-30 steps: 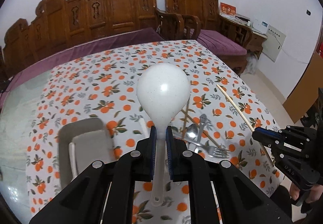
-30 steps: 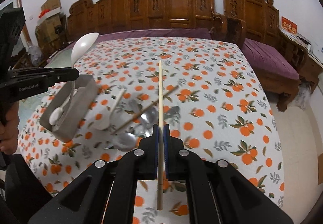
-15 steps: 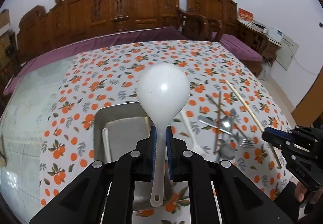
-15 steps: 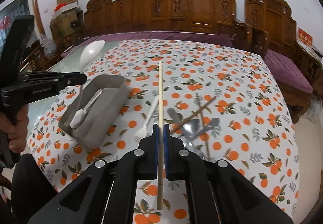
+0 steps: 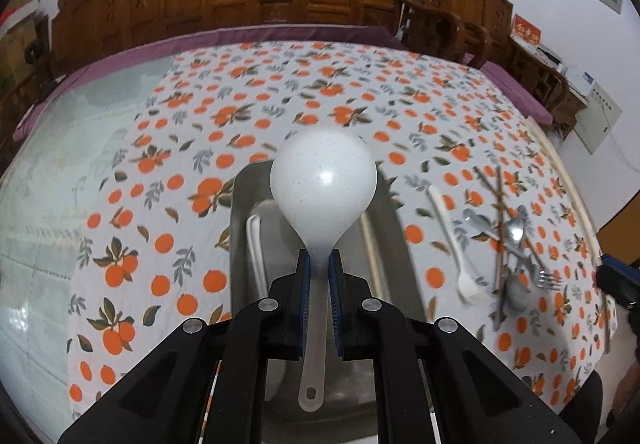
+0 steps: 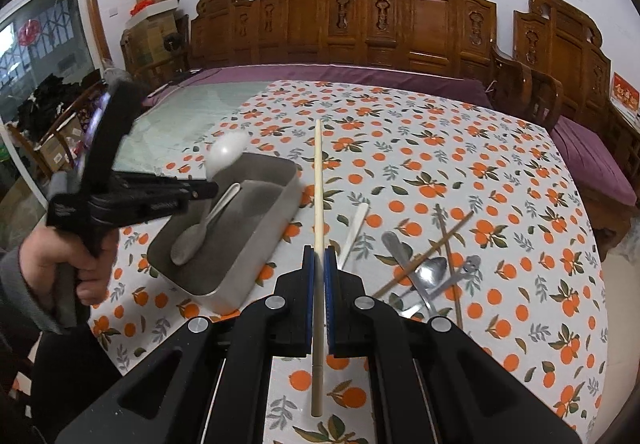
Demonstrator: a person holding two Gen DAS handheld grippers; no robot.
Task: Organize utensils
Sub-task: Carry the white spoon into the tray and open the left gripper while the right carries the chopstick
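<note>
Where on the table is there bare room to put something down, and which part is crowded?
Free: the far tablecloth beyond the grey tray, and the glass strip left of the cloth. Crowded: the pile of metal spoons, fork and chopsticks right of the tray, with a white spoon between.

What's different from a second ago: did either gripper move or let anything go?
The left gripper carried the white ladle leftward until it hangs over the grey tray. The right gripper drifted left too. Nothing was released: ladle and chopstick stay clamped, and the loose cutlery pile lies untouched.
</note>
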